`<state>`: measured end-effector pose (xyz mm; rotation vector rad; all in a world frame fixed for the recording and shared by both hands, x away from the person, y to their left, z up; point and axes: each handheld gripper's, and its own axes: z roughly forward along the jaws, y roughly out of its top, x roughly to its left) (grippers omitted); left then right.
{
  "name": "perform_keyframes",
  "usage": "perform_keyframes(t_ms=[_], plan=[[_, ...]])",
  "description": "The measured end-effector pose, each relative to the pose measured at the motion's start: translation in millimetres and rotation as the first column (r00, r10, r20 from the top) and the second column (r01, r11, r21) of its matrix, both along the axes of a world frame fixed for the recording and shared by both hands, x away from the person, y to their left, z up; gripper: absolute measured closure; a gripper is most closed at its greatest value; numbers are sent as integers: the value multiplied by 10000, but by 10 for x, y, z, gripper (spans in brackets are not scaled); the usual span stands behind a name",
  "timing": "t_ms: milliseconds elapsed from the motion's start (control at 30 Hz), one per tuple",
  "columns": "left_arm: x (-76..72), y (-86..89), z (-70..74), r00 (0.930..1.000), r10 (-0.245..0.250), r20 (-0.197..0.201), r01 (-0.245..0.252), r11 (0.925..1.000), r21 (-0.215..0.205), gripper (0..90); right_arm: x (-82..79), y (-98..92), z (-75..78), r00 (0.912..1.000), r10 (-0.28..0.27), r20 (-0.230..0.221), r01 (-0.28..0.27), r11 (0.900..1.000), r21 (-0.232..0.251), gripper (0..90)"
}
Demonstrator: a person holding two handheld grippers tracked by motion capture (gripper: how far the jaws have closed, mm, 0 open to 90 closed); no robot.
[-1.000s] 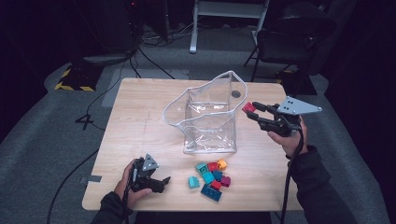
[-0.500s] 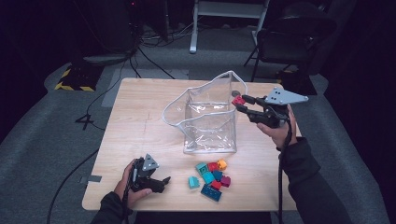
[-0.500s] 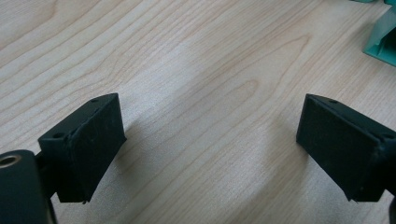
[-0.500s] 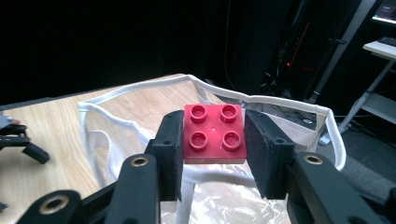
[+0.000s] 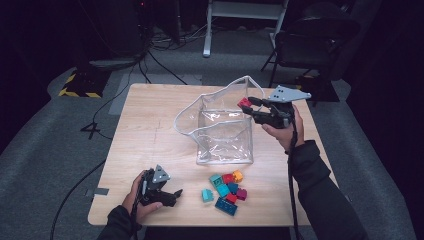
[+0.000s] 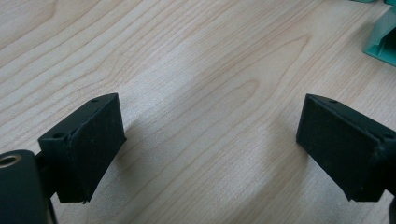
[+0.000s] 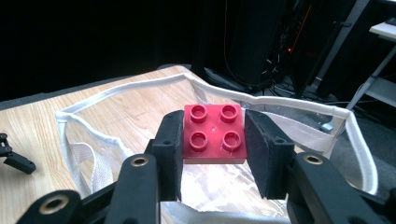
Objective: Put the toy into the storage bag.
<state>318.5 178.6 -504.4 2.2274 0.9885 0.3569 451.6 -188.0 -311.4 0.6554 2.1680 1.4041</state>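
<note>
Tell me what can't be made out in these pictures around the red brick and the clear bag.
- Red brick: underside hidden by the right hand-held gripper pads, right gripper view.
- Clear bag: inside blurred by glare and creases, high view.
- Brick pile: exact count too small, bricks overlap, high view.
- Teal brick: cut off by the edge, left gripper view.

A light wooden table (image 5: 150,125) stands on grey carpet, its grain running lengthwise across the top. A clear plastic bag (image 5: 220,132) with a white-trimmed rim sits open near the middle. Closer to the near edge lies a cluster of toy bricks (image 5: 229,189) in teal, red, orange, magenta and blue, packed close together, with one teal brick (image 5: 207,195) lying just to their left, slightly apart. The left gripper (image 5: 167,196) rests on the near-left corner of the wood.
</note>
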Motion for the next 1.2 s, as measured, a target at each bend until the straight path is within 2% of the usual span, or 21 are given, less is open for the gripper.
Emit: perform_keyframes(t_ms=[233, 333, 400, 467, 533, 833, 1033, 1200], plan=[[0, 0, 0, 10000, -4, -2, 4, 10000, -3, 80, 74, 49, -74, 9995, -279, -176, 280, 9996, 14, 597], [0, 0, 0, 10000, -3, -6, 3, 10000, -8, 79, 96, 66, -100, 9981, -601, -166, 600, 9982, -32, 591], [0, 0, 0, 10000, -7, -1, 7, 10000, -1, 79, 117, 73, -122, 9962, -851, -193, 852, 9964, 38, 516], [0, 0, 0, 10000, -8, -1, 8, 10000, -4, 80, 132, 87, -145, 9948, -950, -381, 947, 9955, -95, 448], [1, 0, 0, 10000, -6, -1, 6, 10000, -2, 79, 129, 95, -173, 9930, -1119, -390, 1109, 9935, -257, 427], [0, 0, 0, 10000, -1, -5, 1, 10000, -7, 79, 40, 31, -209, 9952, -946, -263, 945, 9955, -63, 415], [0, 0, 0, 10000, -6, 0, 6, 10000, 1, 79, -59, -109, -168, 9962, -856, -146, 862, 9955, 406, 410], [0, 0, 0, 10000, -5, 0, 5, 10000, 1, 79, -174, -214, -168, 9986, -517, -109, 521, 9978, 416, 401]])
